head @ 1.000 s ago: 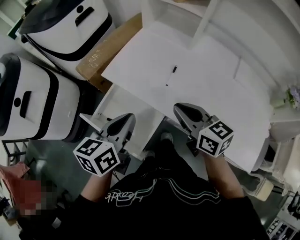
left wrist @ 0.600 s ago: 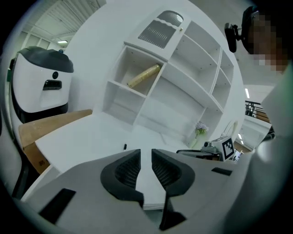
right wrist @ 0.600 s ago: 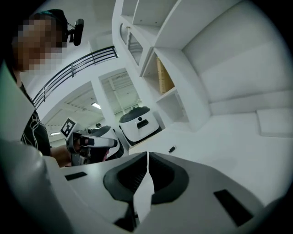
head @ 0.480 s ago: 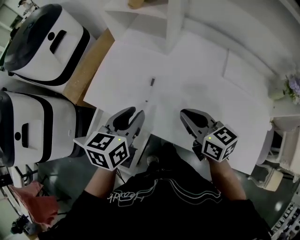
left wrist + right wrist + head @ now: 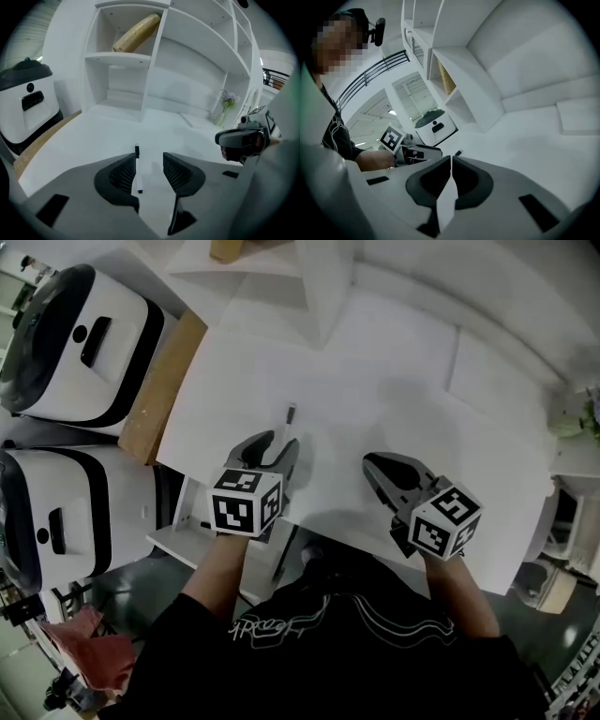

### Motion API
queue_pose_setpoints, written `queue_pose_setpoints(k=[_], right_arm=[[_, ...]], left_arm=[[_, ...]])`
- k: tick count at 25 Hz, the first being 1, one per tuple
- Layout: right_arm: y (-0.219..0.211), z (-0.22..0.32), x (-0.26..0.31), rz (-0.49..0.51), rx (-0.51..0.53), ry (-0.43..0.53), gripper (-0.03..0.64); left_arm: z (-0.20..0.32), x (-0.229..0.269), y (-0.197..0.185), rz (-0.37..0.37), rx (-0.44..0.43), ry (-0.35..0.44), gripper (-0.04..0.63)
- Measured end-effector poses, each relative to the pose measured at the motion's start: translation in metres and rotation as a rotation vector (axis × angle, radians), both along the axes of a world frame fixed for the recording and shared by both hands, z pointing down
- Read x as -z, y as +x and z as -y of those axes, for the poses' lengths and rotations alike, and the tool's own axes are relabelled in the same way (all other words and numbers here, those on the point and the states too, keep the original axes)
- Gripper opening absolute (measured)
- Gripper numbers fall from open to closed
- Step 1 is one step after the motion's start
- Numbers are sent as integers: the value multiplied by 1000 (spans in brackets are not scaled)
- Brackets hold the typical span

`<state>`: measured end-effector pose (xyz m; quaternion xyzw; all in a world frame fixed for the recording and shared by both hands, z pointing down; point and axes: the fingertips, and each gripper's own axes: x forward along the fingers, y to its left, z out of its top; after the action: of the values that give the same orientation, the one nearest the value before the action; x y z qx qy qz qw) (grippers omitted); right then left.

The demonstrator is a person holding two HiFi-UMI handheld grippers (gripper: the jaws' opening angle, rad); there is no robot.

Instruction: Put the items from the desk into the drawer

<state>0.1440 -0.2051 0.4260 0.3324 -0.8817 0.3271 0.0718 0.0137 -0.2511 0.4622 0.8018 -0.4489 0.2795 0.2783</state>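
A thin white pen with a black cap lies on the white desk. My left gripper hovers just short of it, tilted down, and its jaws have just been opening. In the left gripper view the pen lies on the desk between the open jaws, close to the left one, and neither pad presses on it; my left gripper holds nothing. My right gripper hangs over the desk's front part to the right. Its jaws are shut with nothing between them.
Two white-and-black machines stand left of the desk beside a wooden board. A white shelf unit at the desk's back holds a tan roll. A small flower vase stands far right. A white ledge sticks out below the desk's front left.
Both grippers have moved forward from the desk's front edge out over the desk. The left one went further, came down to the pen, and its jaws went from shut to open.
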Motion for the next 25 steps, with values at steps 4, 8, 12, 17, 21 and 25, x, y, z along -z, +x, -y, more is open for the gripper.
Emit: queue_pose_setpoints(k=[4,8,12,17,21,25], right_arm=[[12,3,-13,-8,-13,-34,48],[17,6,-22,0,-39,-62,48],[11,9,-22,15,-39,-66,48],[9,5,-26,0,-38,-71,48],[8,0,-25,-1,-46,-73,48],[2,-6,-20,1,-50,-62,48]], left_arm=[[18,-31,-2,86,12,-59,173],[23,-49,-6,157,17,-90,151],[23,-61,-8,189,12,-121,138],[22,-63,-4,209,-12,-126,117],[19,-63,1,201,-17,-121,54],[15,-61,0,175,-12,-132,52]])
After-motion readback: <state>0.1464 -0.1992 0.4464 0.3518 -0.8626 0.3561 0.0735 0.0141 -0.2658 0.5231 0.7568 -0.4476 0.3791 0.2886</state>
